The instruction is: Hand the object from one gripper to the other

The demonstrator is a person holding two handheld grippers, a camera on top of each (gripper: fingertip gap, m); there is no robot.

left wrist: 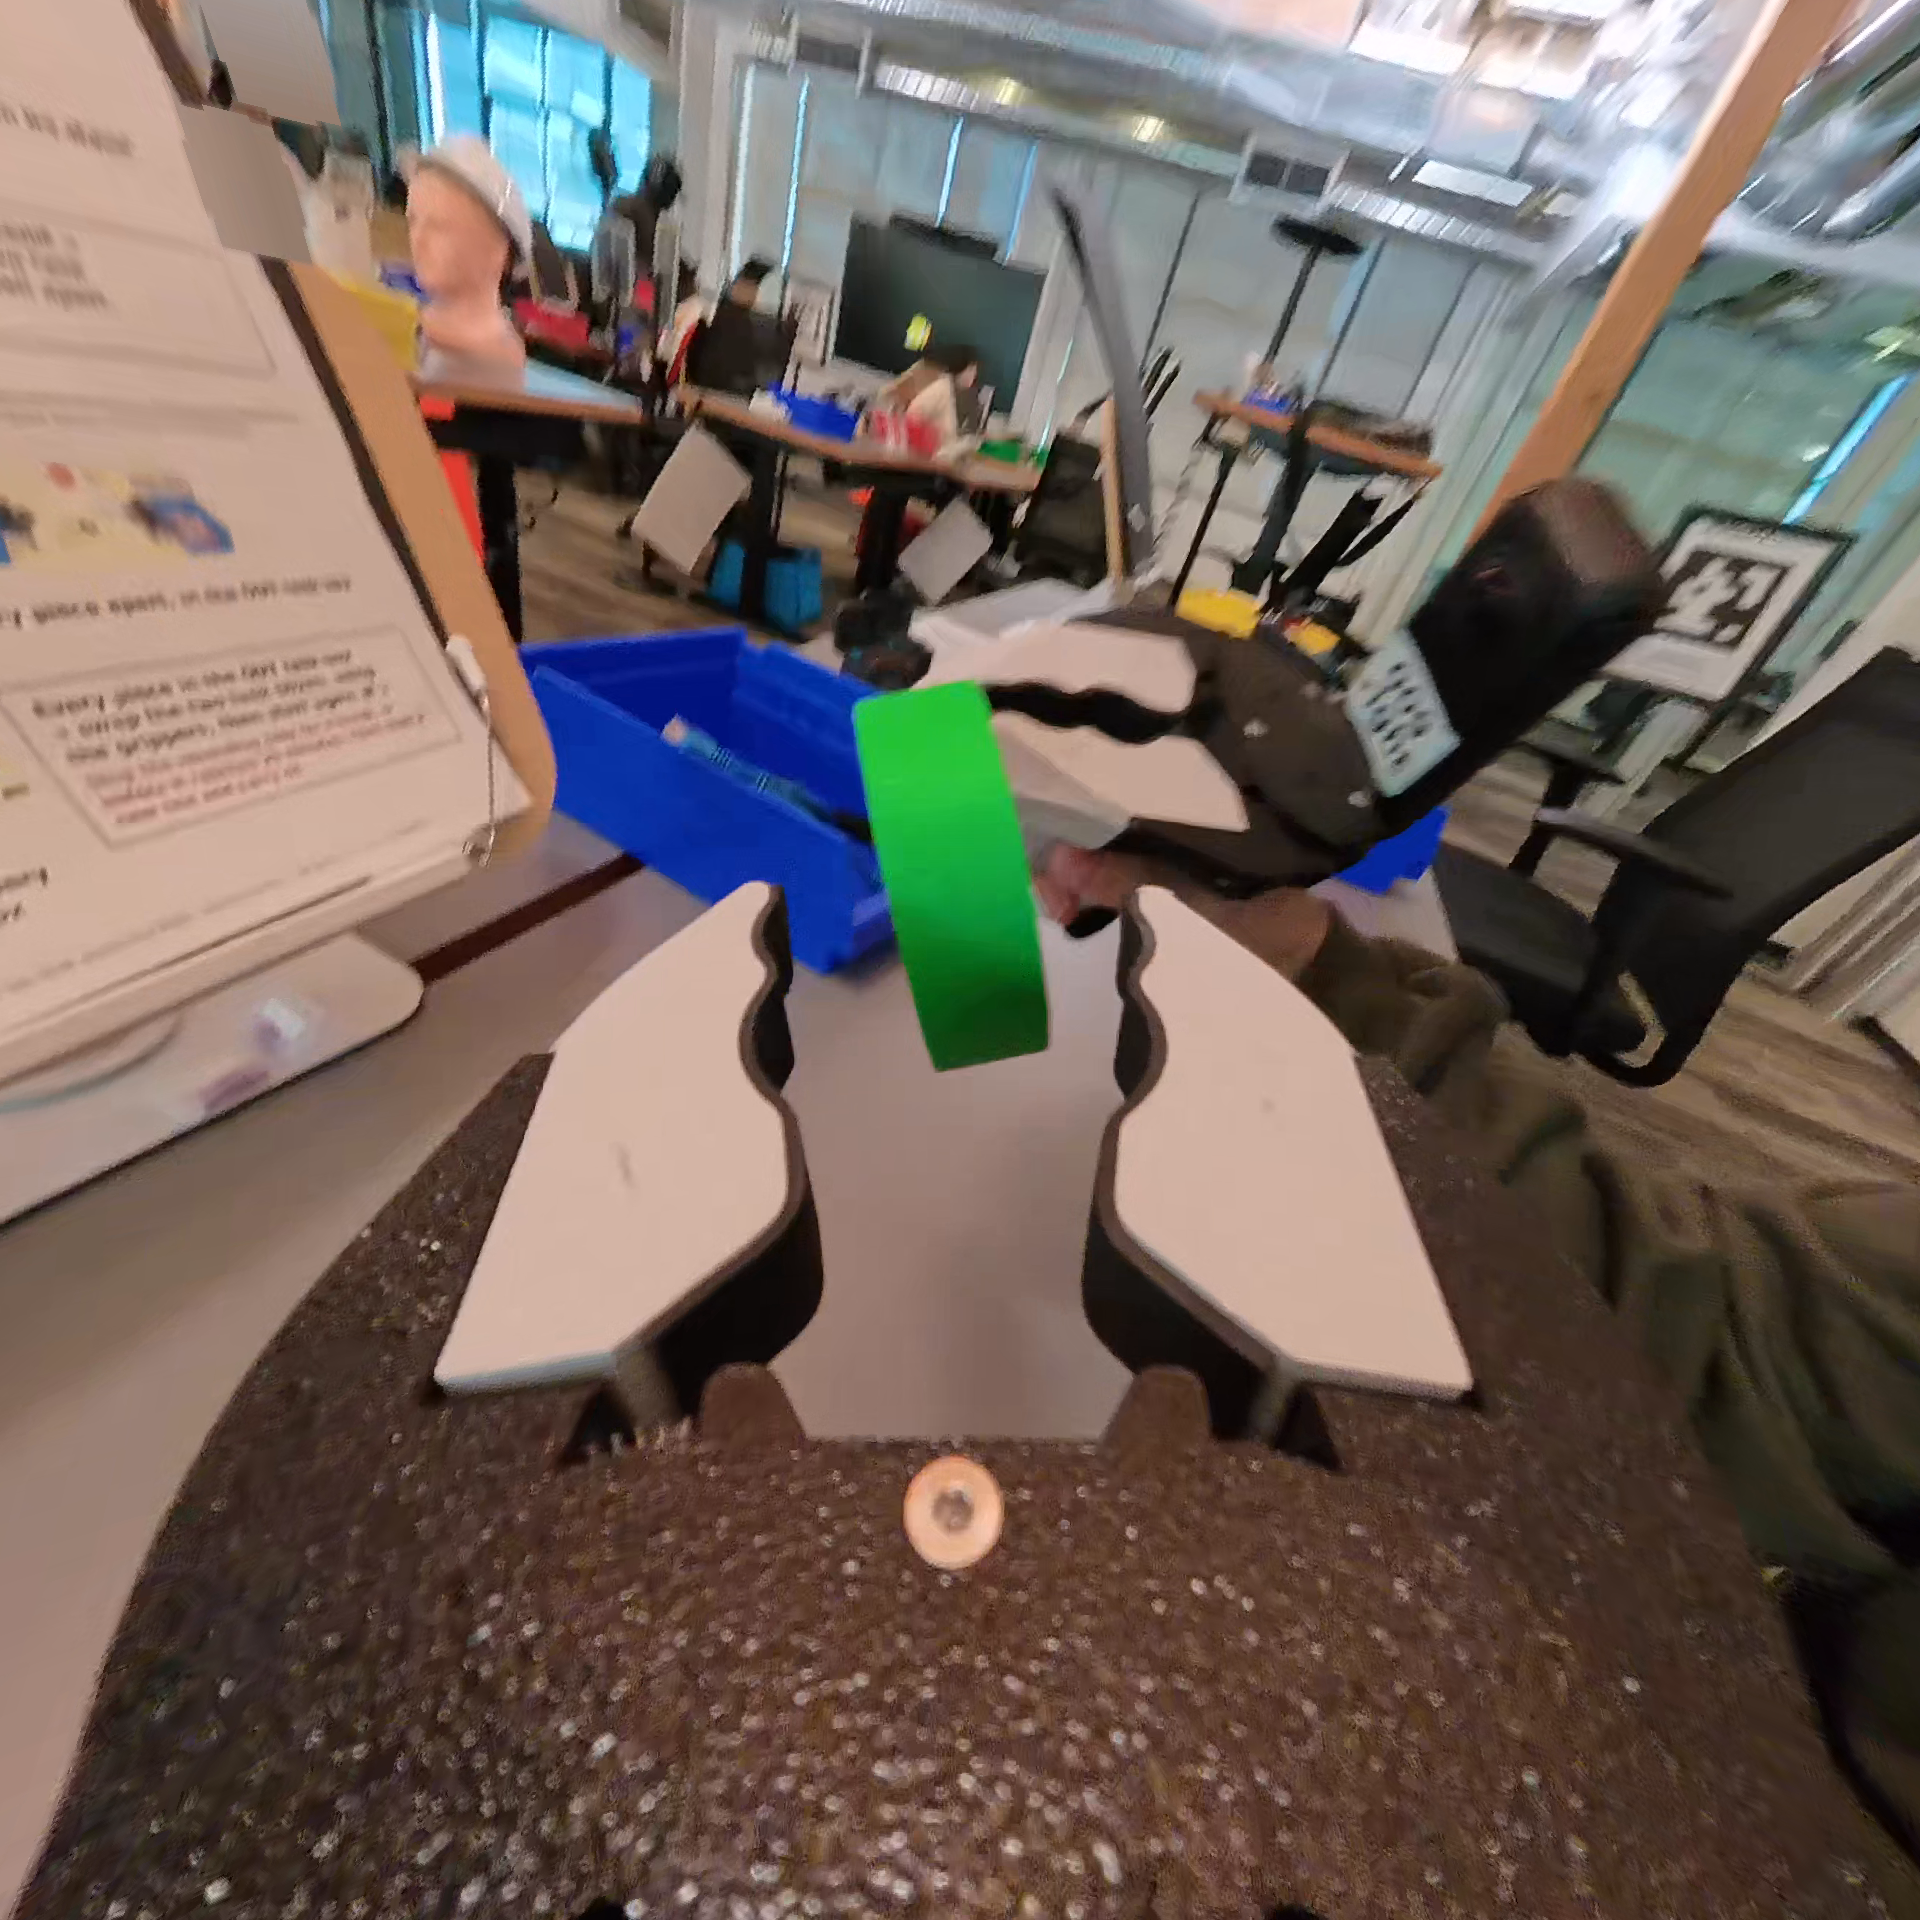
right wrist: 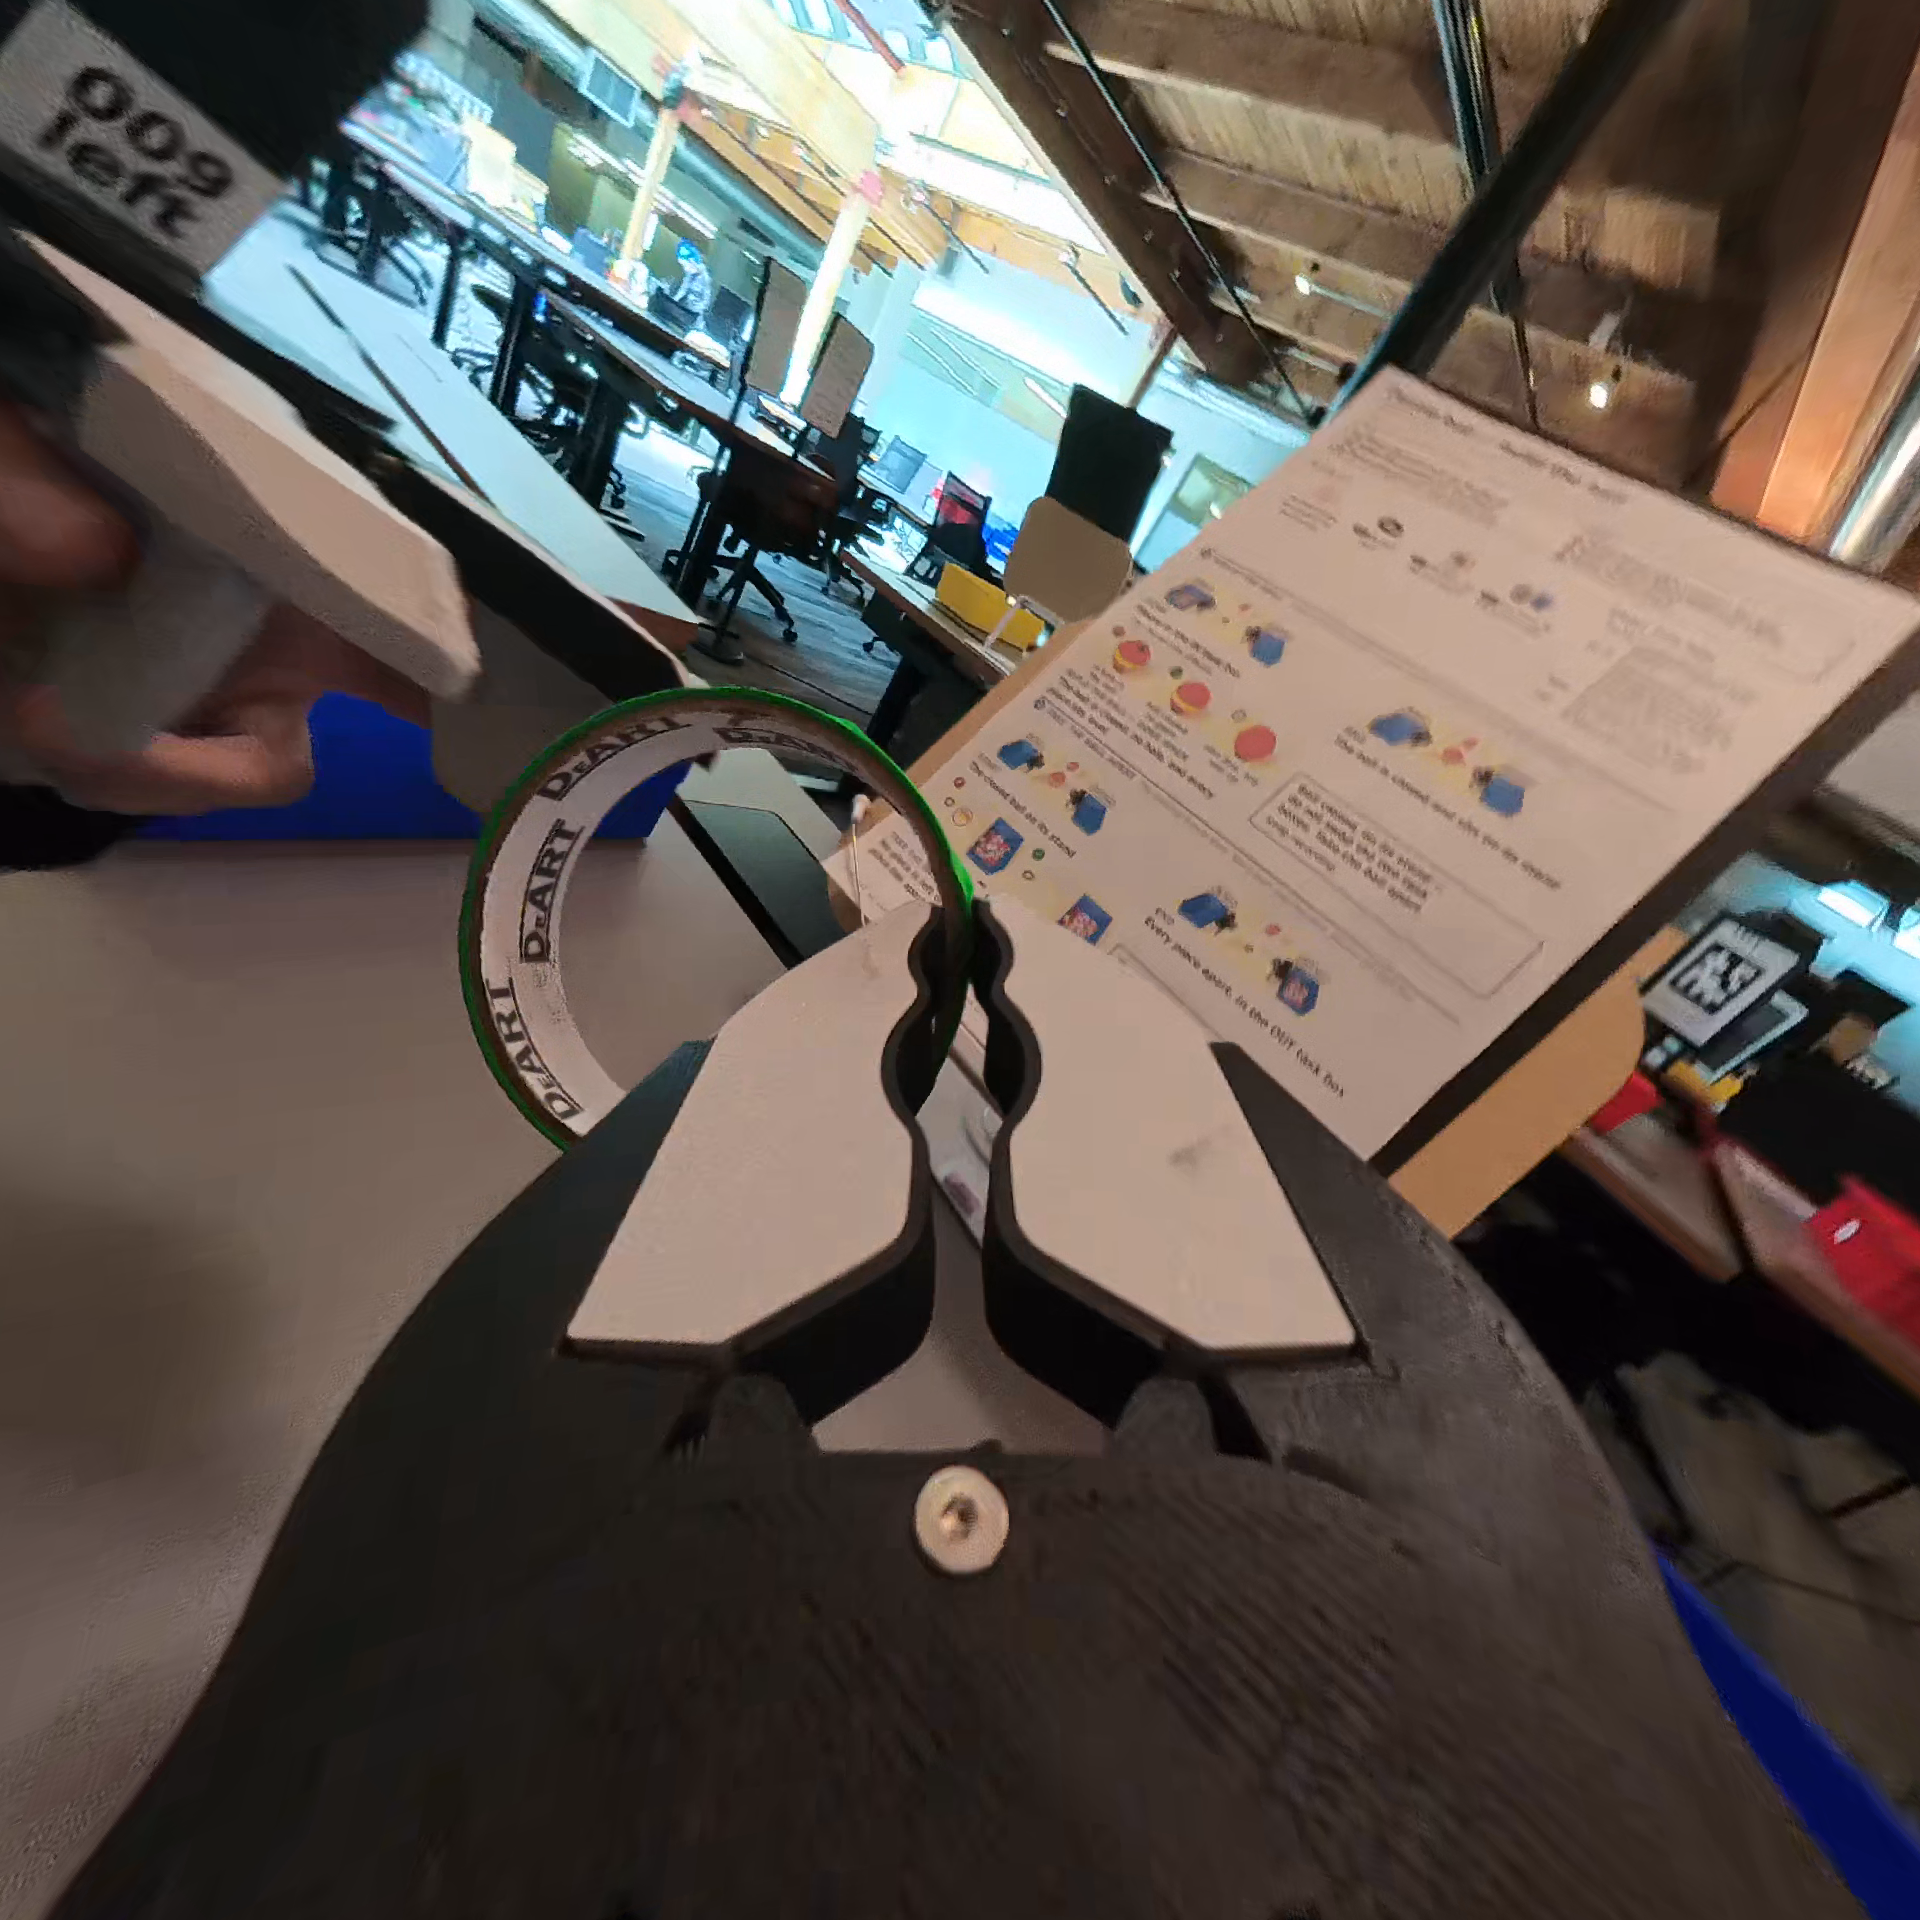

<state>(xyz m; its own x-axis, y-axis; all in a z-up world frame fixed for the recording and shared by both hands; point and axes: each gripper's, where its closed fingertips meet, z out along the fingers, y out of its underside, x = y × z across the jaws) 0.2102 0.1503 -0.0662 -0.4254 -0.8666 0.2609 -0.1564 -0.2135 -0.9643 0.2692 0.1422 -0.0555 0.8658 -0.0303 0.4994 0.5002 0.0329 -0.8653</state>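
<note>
Right at my right gripper's (right wrist: 958, 940) tips sits the green tape roll (right wrist: 717, 914), and both fingers are pinched together on its wall, one inside the ring and one outside. From the left wrist view, that roll (left wrist: 951, 873) hangs edge-on just ahead of my left gripper (left wrist: 951, 935), whose fingers are spread wide apart with nothing between them; the roll isn't touching either one. Behind the roll sits a blue bin (left wrist: 707, 769) on the grey table (left wrist: 208, 1299). Off to the left gripper's left stands a printed instruction sheet (left wrist: 187, 582).
</note>
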